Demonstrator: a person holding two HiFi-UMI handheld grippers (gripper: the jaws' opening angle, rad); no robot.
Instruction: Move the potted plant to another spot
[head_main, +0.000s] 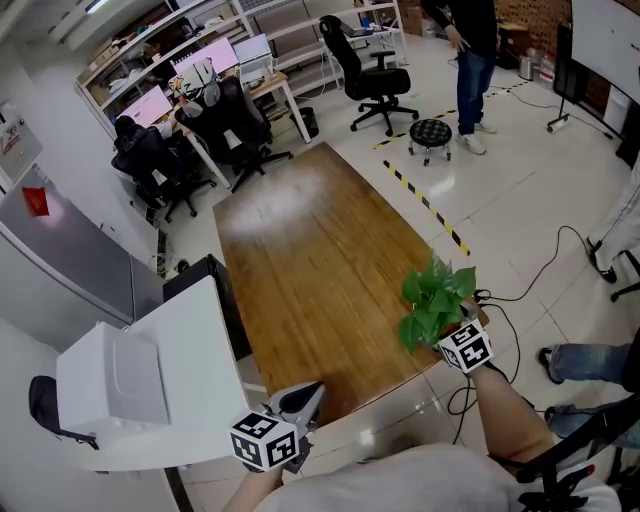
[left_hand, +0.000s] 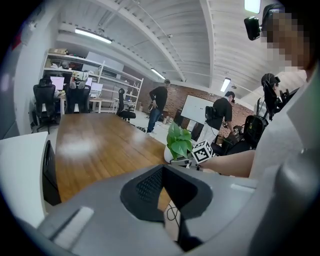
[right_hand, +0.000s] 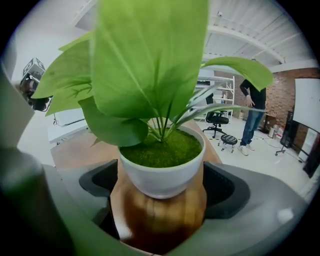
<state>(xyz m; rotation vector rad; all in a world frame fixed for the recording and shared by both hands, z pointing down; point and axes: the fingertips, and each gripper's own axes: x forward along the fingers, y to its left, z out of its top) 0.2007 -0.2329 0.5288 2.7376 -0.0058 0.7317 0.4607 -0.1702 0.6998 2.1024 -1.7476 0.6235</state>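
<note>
Potted plant (head_main: 435, 300), broad green leaves, white round pot (mossy top), upright at edge of wooden table (head_main: 310, 260)

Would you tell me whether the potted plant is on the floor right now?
No, the potted plant stands on the wooden table, between the open jaws of the right claw.

Long wooden table (head_main: 310, 260). Past its far end, black office chairs (head_main: 235, 125) at desks with monitors (head_main: 205, 57). Off its far right corner, a round stool (head_main: 430, 133) near a standing person (head_main: 475, 50). Striped floor tape (head_main: 428, 207) beside its right edge. White cabinet (head_main: 110, 385) by the near left corner.
</note>
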